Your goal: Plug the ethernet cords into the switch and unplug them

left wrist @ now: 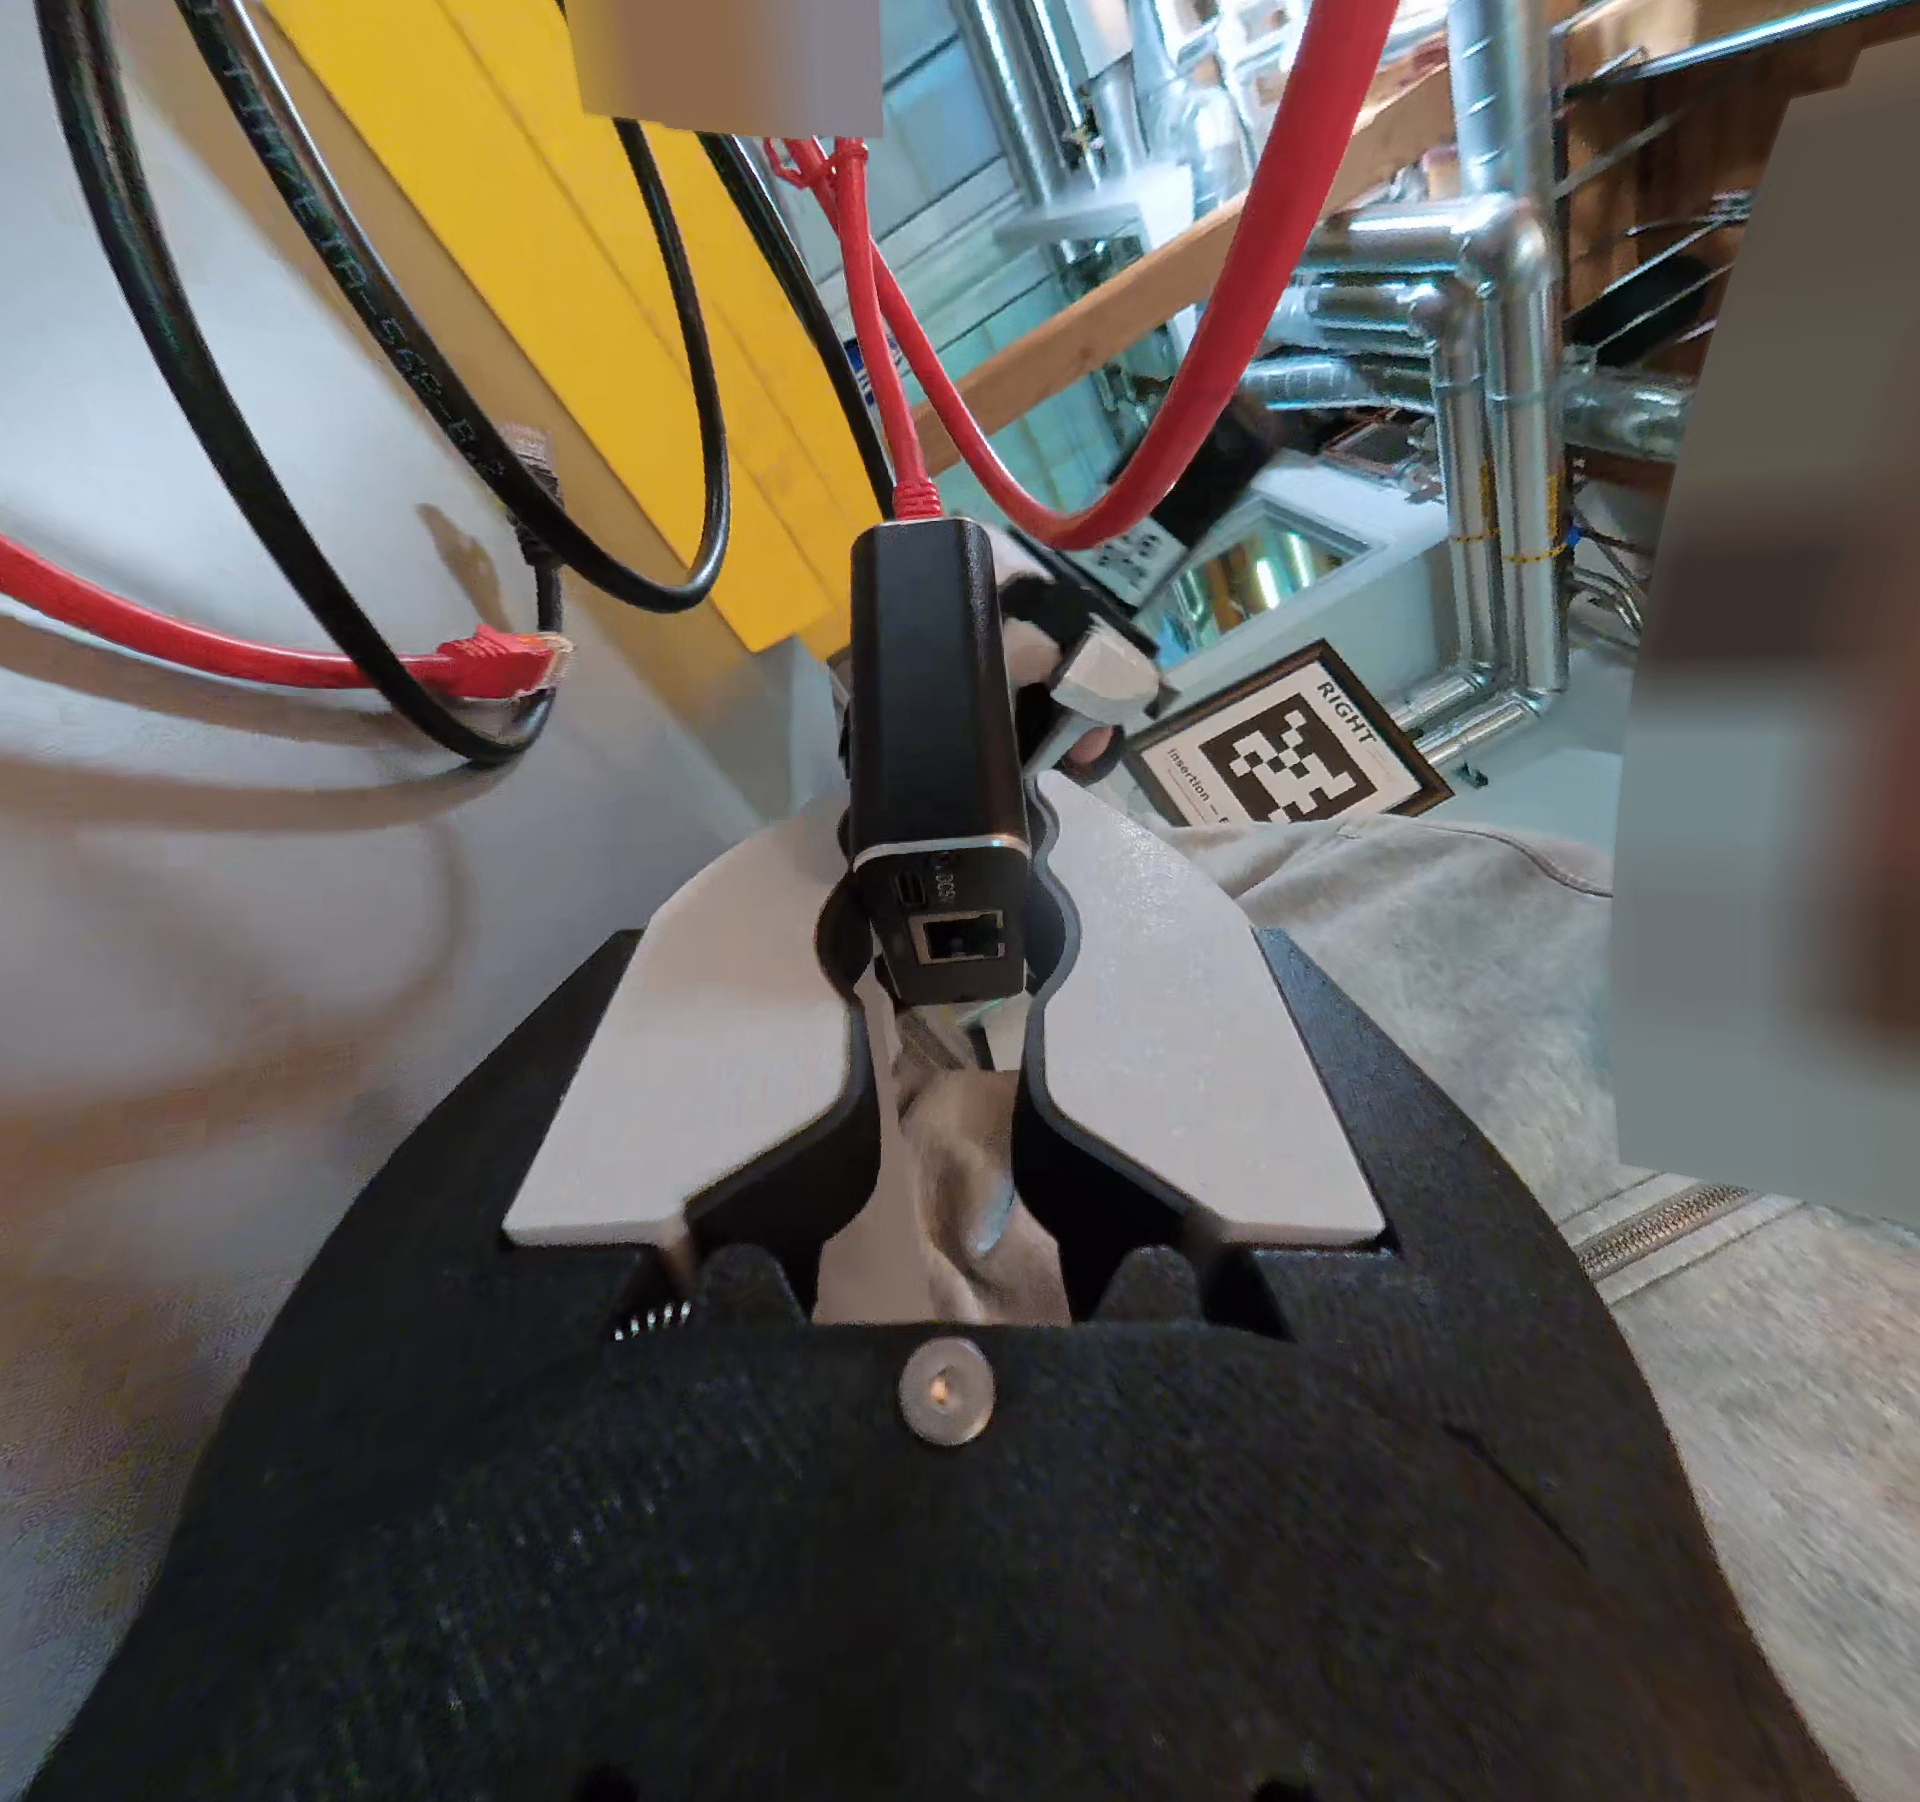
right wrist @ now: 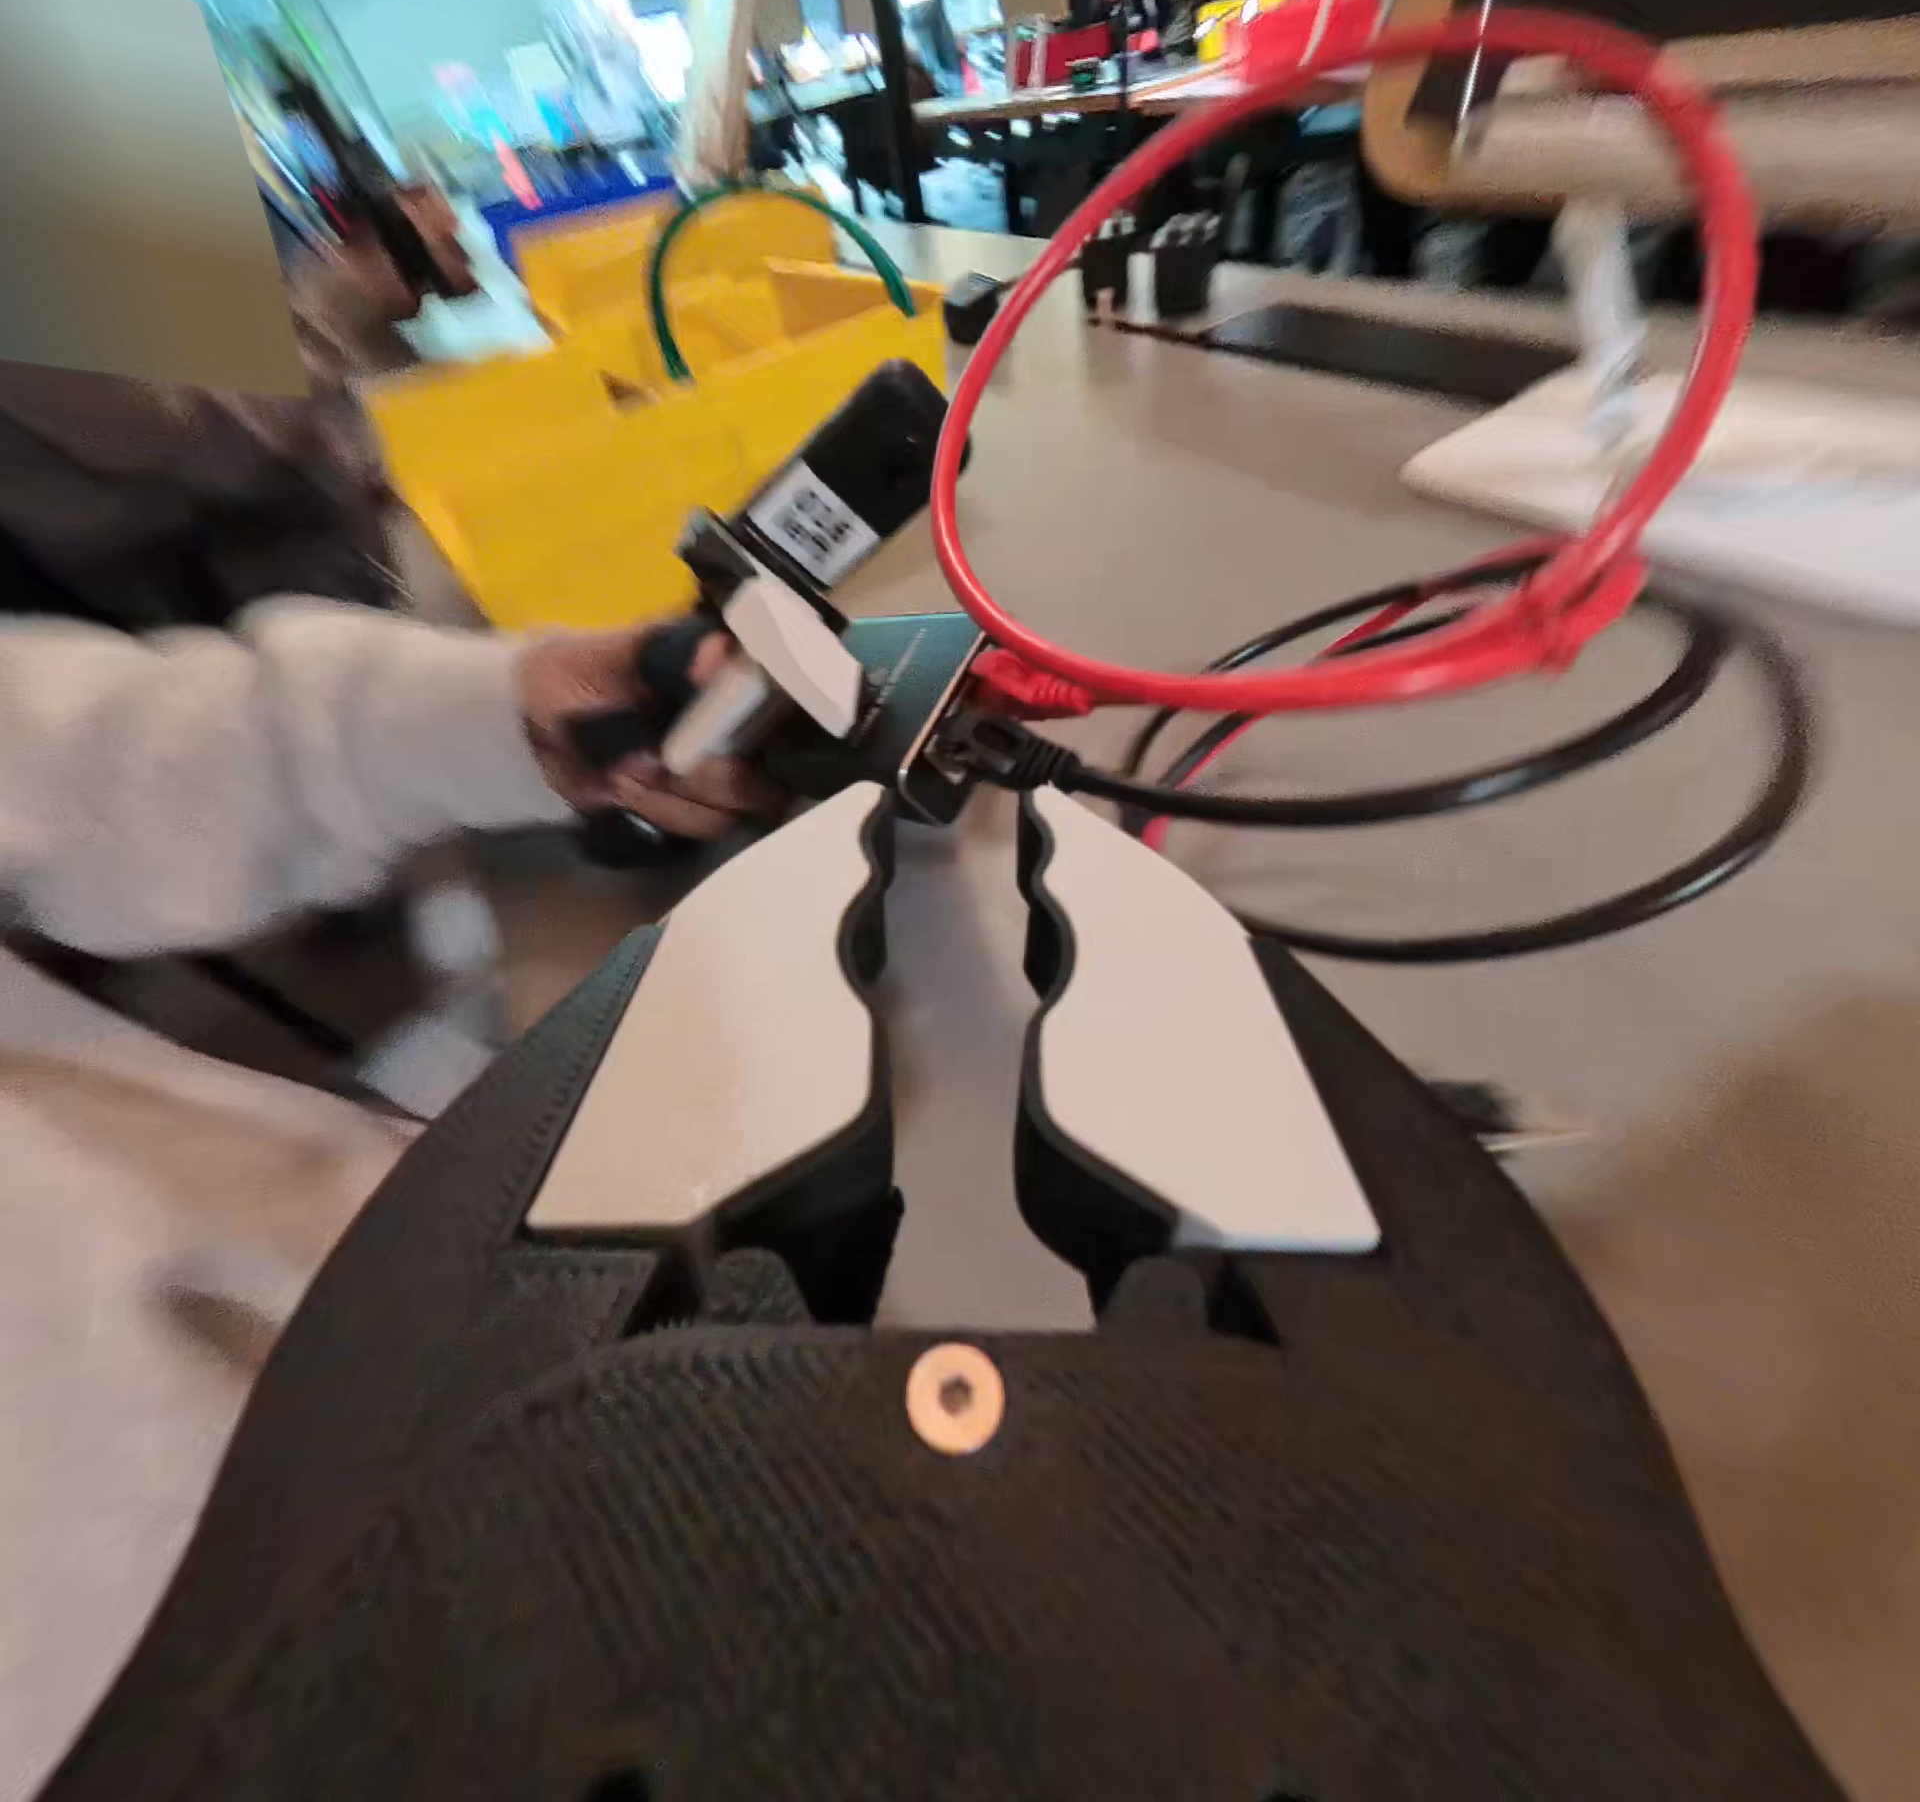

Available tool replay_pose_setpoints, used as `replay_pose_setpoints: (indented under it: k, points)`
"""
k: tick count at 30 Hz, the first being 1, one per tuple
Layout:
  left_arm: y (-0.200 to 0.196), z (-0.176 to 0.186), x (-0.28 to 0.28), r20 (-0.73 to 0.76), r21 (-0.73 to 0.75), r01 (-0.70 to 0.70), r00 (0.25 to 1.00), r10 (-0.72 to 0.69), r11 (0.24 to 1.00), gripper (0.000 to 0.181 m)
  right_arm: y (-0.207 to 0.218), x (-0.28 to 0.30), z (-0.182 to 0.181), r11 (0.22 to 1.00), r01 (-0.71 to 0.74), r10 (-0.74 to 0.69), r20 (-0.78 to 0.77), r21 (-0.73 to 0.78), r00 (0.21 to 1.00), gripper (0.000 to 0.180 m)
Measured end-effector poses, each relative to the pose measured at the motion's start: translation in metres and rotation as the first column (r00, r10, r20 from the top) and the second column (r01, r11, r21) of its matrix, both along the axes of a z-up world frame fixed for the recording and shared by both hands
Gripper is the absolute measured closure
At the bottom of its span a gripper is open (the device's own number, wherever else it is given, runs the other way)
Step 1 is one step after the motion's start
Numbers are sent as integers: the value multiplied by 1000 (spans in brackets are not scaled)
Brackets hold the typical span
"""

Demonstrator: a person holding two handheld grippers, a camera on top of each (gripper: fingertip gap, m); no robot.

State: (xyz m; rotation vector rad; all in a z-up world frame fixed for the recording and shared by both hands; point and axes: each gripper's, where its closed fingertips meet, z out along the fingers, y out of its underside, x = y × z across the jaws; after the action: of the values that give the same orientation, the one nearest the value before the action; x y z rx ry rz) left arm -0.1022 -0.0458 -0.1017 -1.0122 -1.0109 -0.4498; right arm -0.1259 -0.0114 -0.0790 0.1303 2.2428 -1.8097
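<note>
Pinching the switch (left wrist: pixel 940 713), left tongs (left wrist: pixel 940 905); right tongs (right wrist: pixel 951 807) spread, just beside its edge.

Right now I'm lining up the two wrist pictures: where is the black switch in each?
Left wrist view: the switch stands centre, clamped in the left gripper, red cord entering its far end.
Right wrist view: left of centre, its port end above the open right gripper.
Shared landmark: the yellow bin.
</note>
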Motion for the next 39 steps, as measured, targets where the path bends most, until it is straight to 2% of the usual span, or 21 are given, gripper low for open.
replay_pose_setpoints:
  k: [2, 3, 7, 12, 15, 24, 39]
  points:
    - [3, 4, 1, -22, 5, 1, 1000, -1, 1000, 155, -1, -1, -3, 999, -28, 31, 255, -17, 967, 155]
    - [5, 5, 2, -31, 1, 7, 999, -7, 1000, 155, -2, -1, -7, 999, -40, 41, 330, -11, 943, 154]
    - [16, 5, 6, -49, -38, 37, 998, -39, 999, 155, -5, 8, -12, 995, -102, 96, 475, -11, 875, 145]
    - [23, 3, 9, -50, -54, 74, 996, -77, 996, 155, -1, 4, -7, 990, -120, 142, 616, -78, 775, 157]
    - [26, 2, 10, -48, -64, 84, 995, -87, 994, 155, 1, 2, -10, 987, -139, 156, 639, -78, 753, 164]
    - [30, -5, 13, -32, -104, 117, 992, -121, 988, 155, 3, 5, -15, 977, -200, 198, 684, -77, 702, 168]
    - [35, -9, 15, -20, -125, 142, 989, -145, 982, 155, 2, 15, -19, 965, -259, 221, 658, -42, 720, 165]
